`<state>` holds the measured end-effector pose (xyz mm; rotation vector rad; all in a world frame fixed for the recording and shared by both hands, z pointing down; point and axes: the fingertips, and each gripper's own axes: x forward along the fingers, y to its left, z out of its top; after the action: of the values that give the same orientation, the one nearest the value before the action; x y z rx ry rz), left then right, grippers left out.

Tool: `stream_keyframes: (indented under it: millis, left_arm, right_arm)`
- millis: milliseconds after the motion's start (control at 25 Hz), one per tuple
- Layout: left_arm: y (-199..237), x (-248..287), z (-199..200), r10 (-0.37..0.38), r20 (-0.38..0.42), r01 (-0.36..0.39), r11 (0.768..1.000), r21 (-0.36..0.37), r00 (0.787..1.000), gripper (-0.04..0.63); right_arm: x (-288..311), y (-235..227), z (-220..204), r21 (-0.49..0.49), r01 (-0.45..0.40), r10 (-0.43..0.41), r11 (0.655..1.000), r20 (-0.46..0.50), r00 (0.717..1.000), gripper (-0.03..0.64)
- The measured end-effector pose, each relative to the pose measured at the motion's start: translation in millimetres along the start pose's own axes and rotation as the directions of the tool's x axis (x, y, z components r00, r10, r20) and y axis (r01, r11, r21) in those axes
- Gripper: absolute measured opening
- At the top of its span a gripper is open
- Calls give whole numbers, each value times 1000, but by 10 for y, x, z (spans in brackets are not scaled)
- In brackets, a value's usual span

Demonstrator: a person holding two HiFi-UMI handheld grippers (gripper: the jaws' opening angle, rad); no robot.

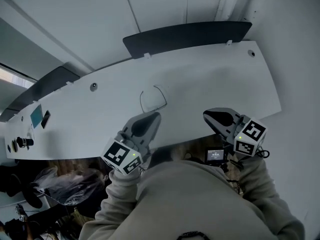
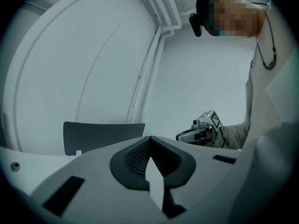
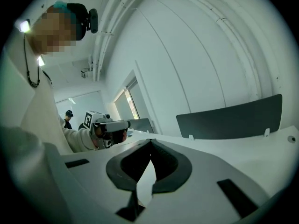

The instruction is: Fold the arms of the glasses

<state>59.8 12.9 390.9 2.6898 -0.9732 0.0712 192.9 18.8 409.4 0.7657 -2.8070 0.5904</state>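
A: Where are the thin wire-framed glasses (image 1: 152, 101) lying?
B: On the white surface (image 1: 210, 79), just ahead of the left hand-held gripper (image 1: 155, 116). The right hand-held gripper (image 1: 207, 115) is sitting farther off, sideways. Both are holding their jaws together, gripping nothing.

dim cool light, fisheye-warped edges

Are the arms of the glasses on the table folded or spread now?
Spread, it seems: in the head view the glasses lie on the table as a thin open U, both arms standing away from the front.
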Motion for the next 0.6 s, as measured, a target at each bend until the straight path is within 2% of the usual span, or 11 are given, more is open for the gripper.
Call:
stream_keyframes:
  millis: [200, 320, 480, 600]
  left_arm:
    - [513, -150, 14, 5, 18, -4, 999, -46, 1000, 5]
    - [776, -270, -9, 7, 6, -6, 999, -50, 1000, 5]
    - [1197, -513, -35, 23, 10, -22, 997, -77, 1000, 5]
    - [1497, -693, -79, 44, 19, -42, 992, -118, 999, 5]
  right_arm:
    - [519, -8, 84, -6, 3, -4, 1000, -35, 999, 18]
    - [878, 4, 98, -16, 3, -5, 1000, -74, 997, 20]
    - [1348, -37, 93, -85, 29, -42, 996, -145, 989, 20]
    - [1666, -85, -9, -166, 30, -68, 986, -225, 972, 20]
